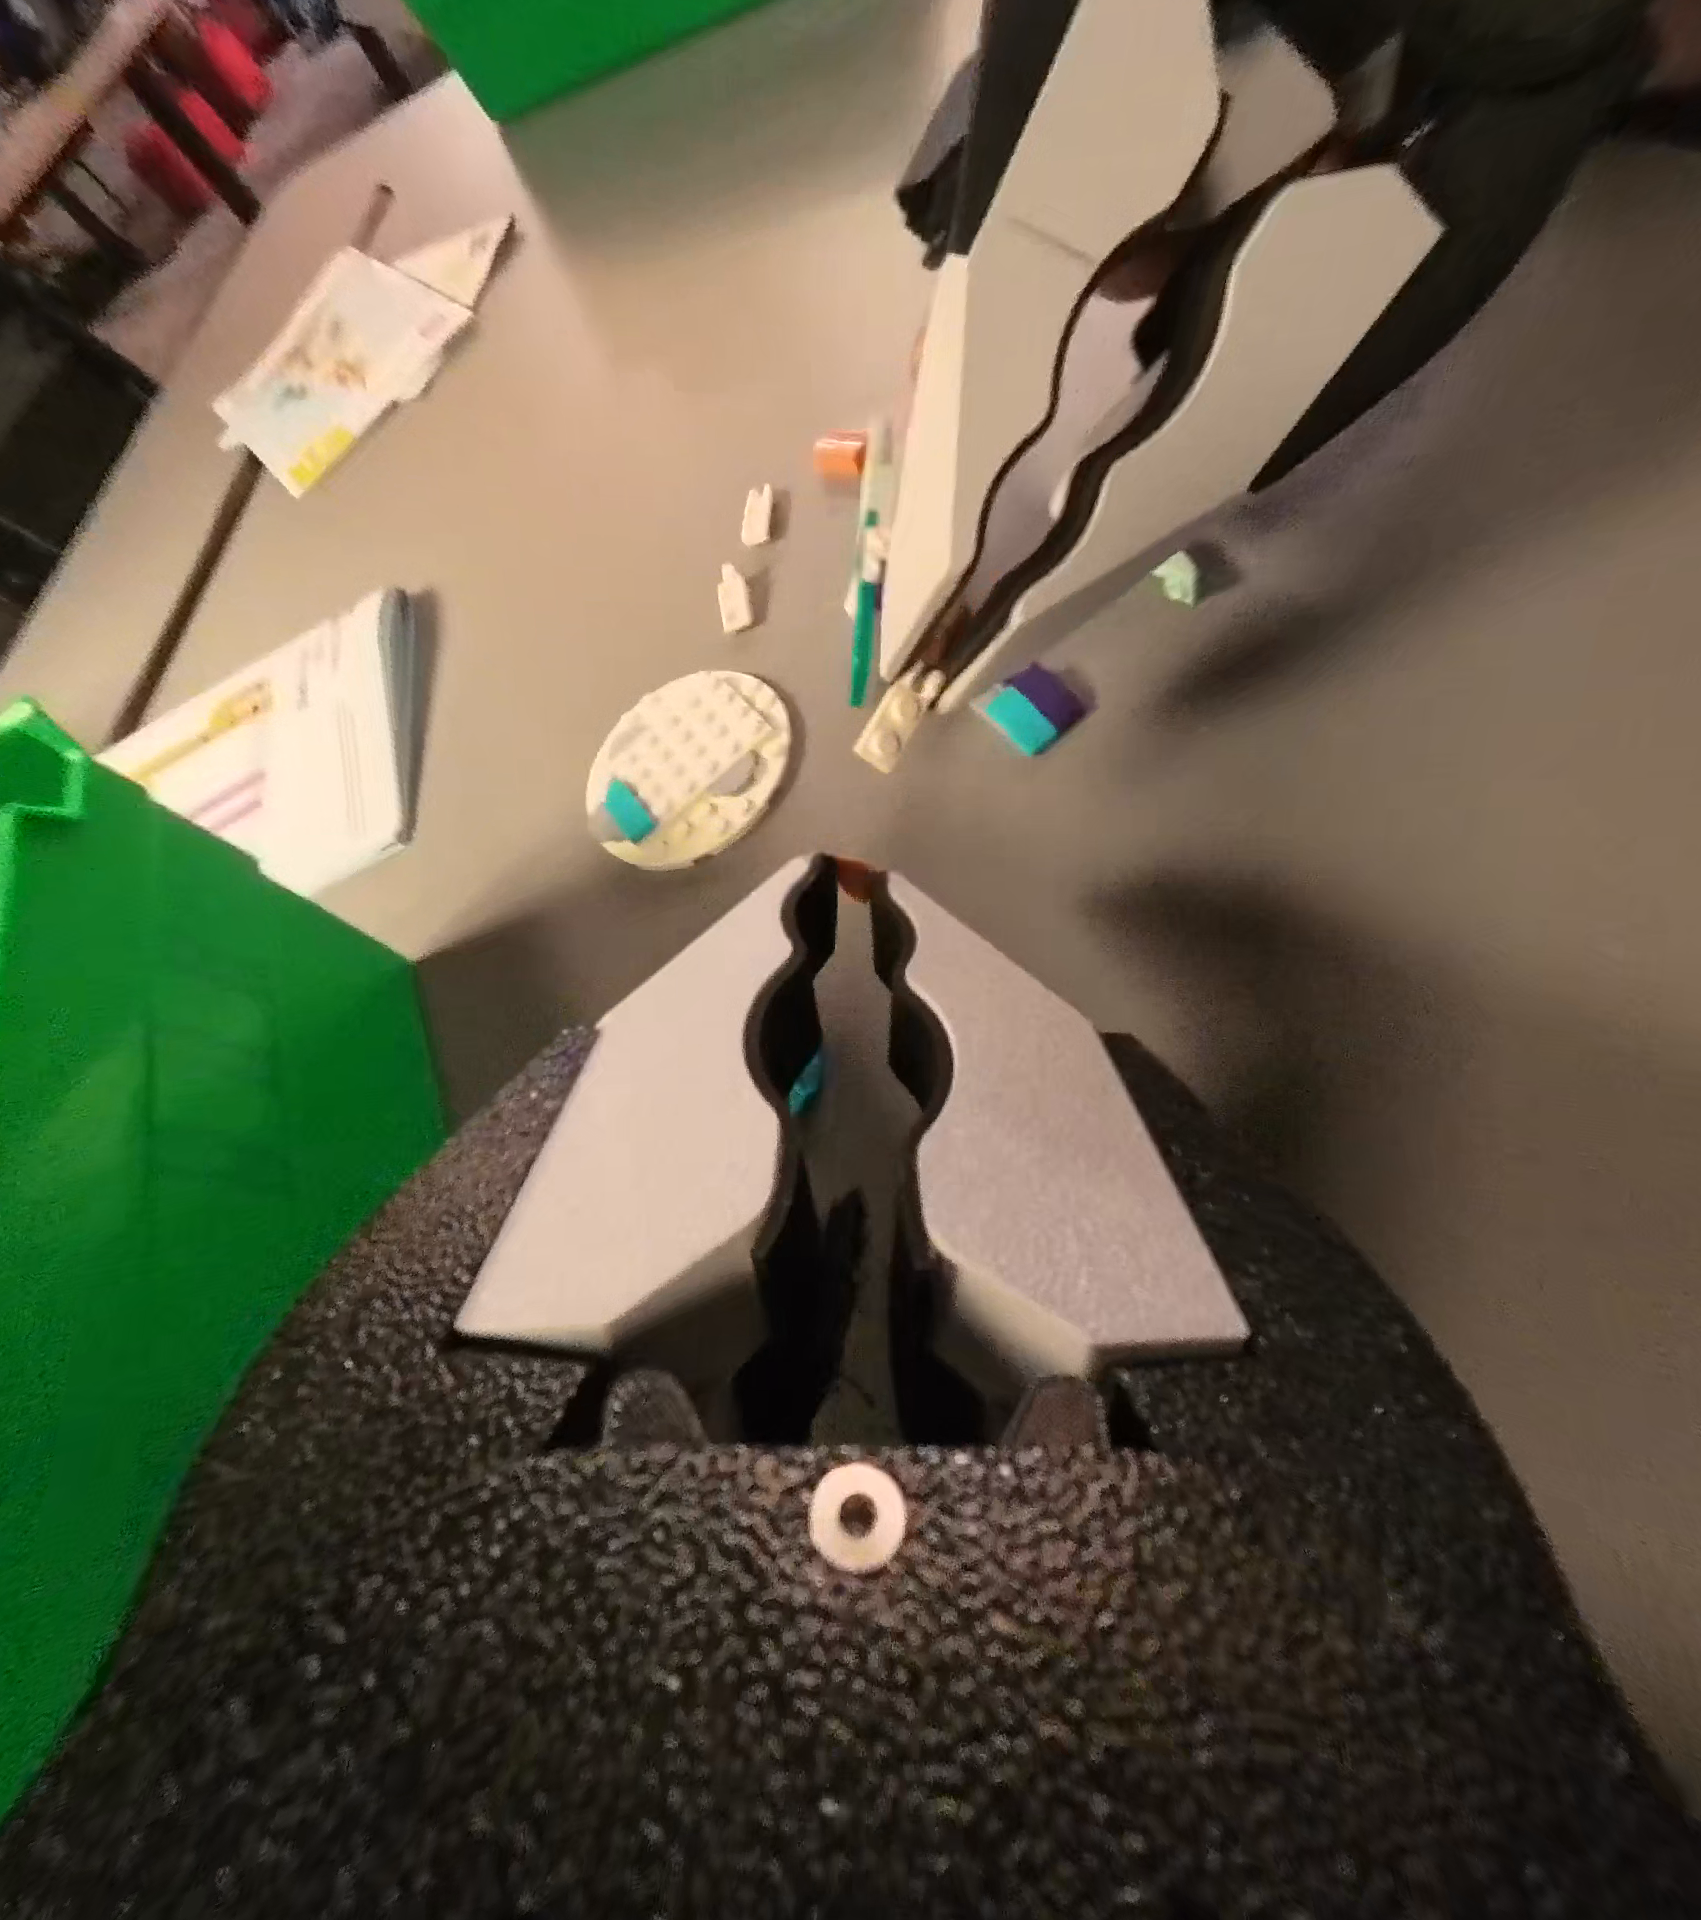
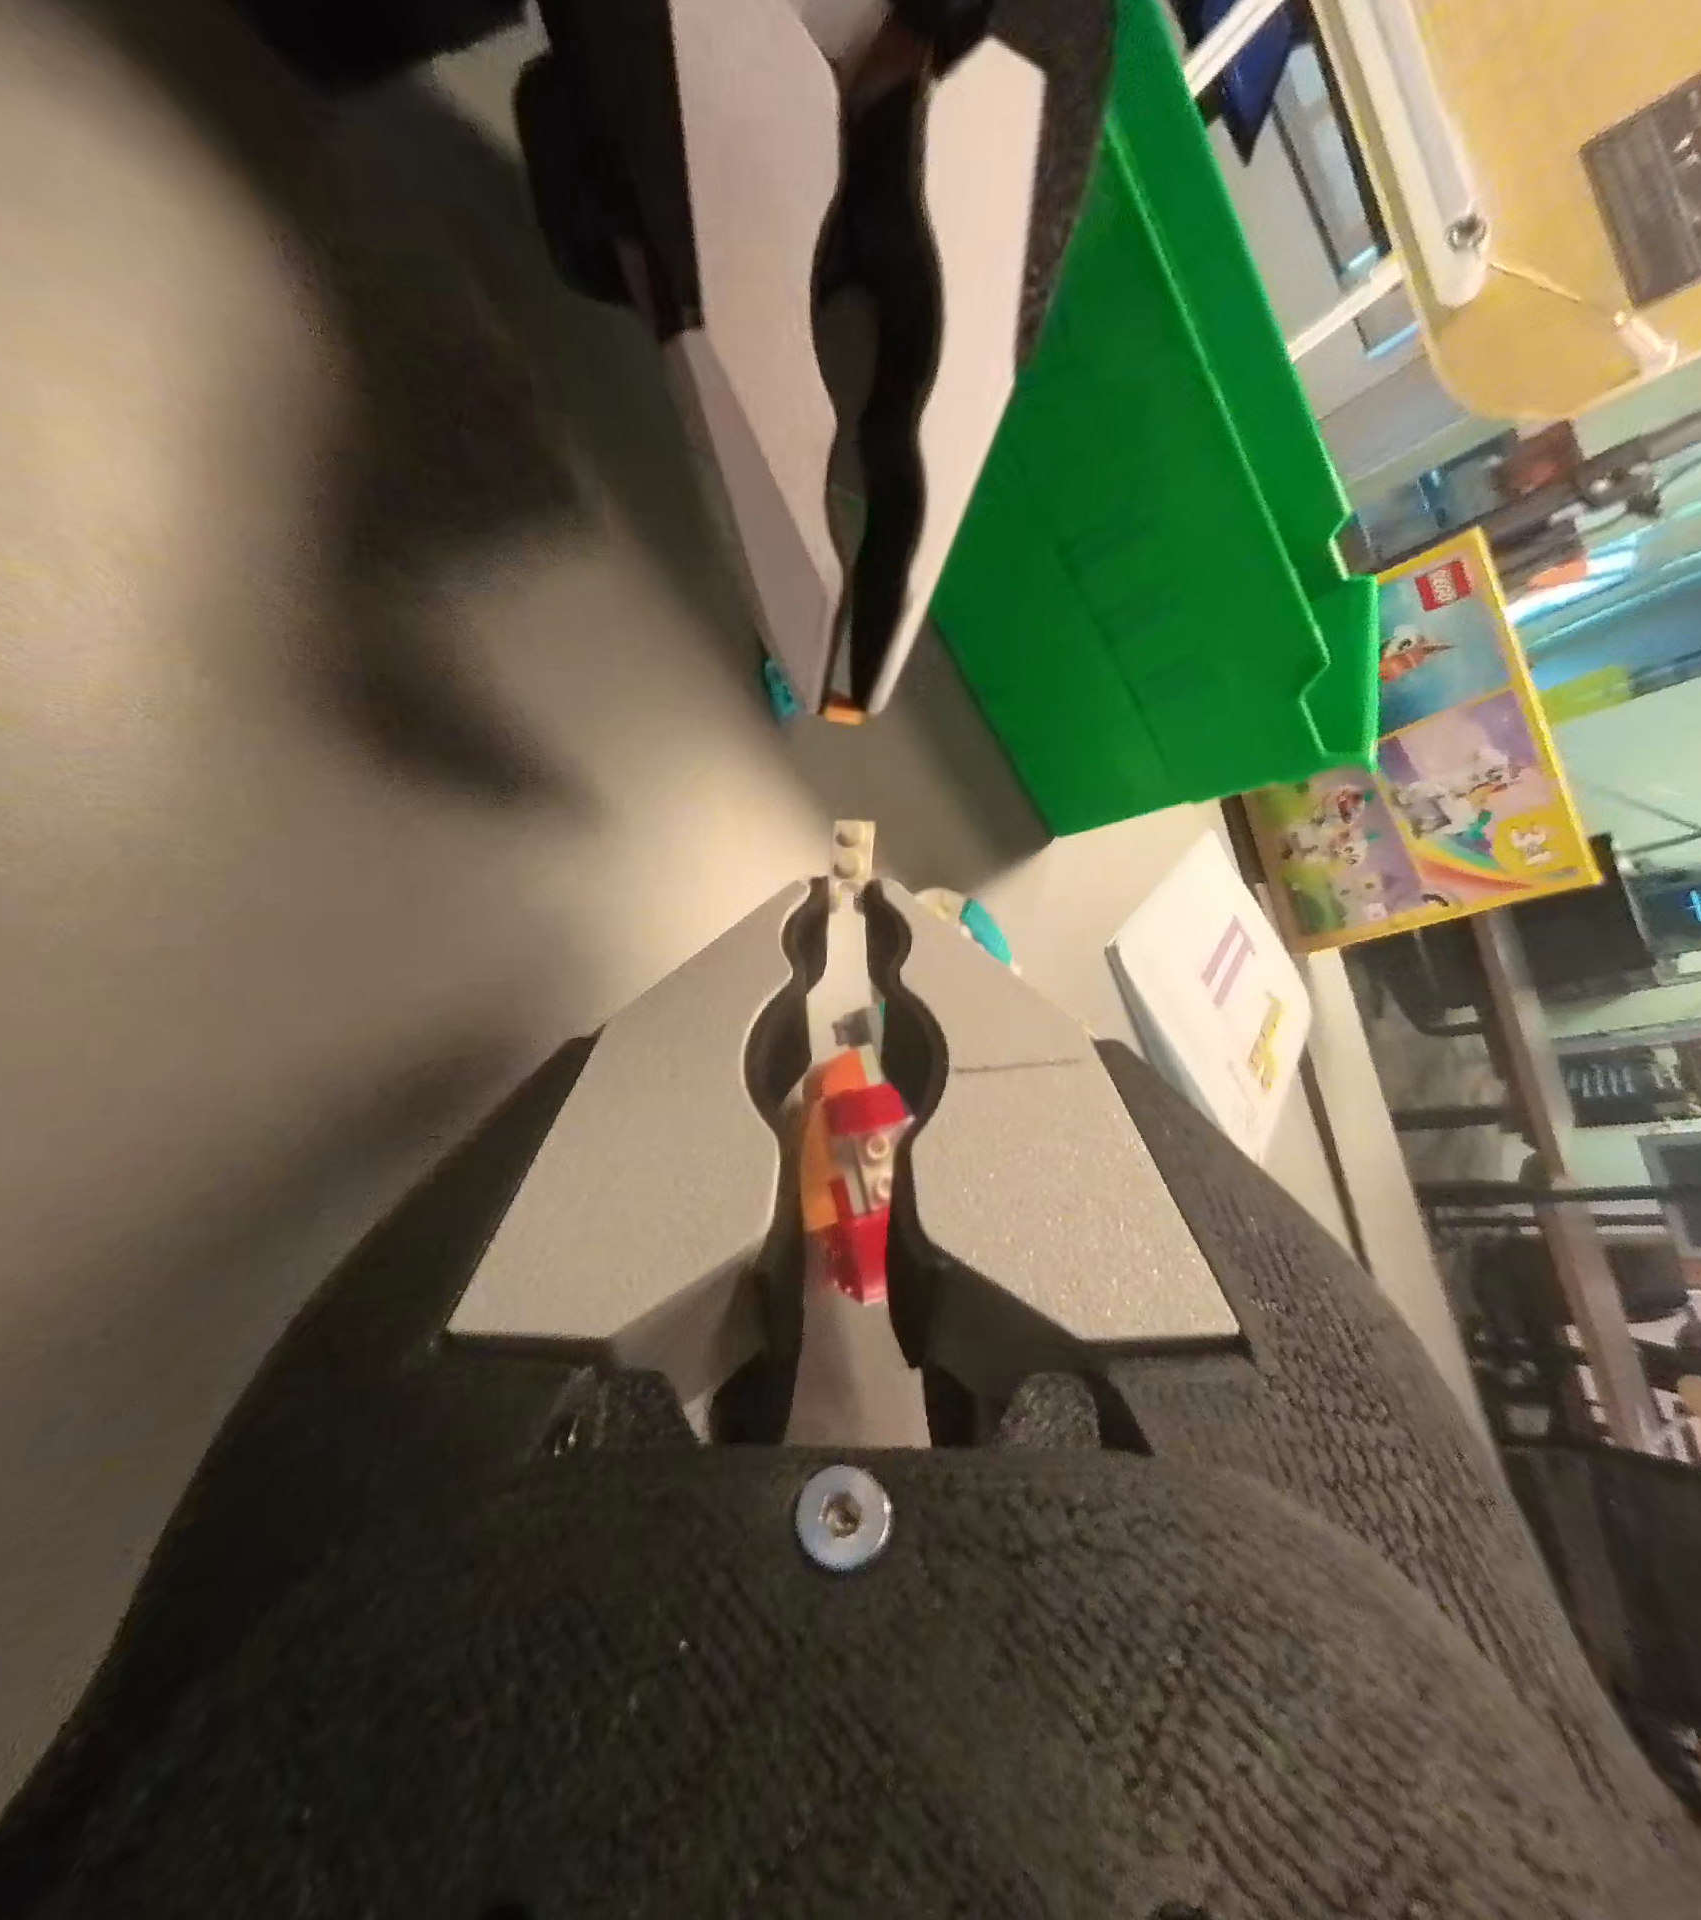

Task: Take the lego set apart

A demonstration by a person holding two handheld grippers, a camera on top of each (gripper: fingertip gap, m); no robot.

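A small cream plate (image 2: 850, 854) sticks out from the tips of the right gripper (image 2: 848, 896), whose jaws are clenched on it above the grey table (image 1: 1345, 1039). Facing it, just apart, the left gripper (image 1: 851, 878) pinches a small orange piece (image 2: 843, 711). A round cream plate (image 1: 690, 769) with a teal brick lies below, loose pieces nearby, beside a green bin (image 1: 98, 1091).

left gripper (image 1: 851, 883): two pale grey wedge-shaped fingers with wavy black inner edges
left body: black pebbled shell with a white ring-shaped washer (image 1: 857, 1542) at its middle
right gripper (image 2: 848, 896): same grey fingers, wavy black lining
right body: black textured shell, one silver hex screw (image 2: 843, 1517)
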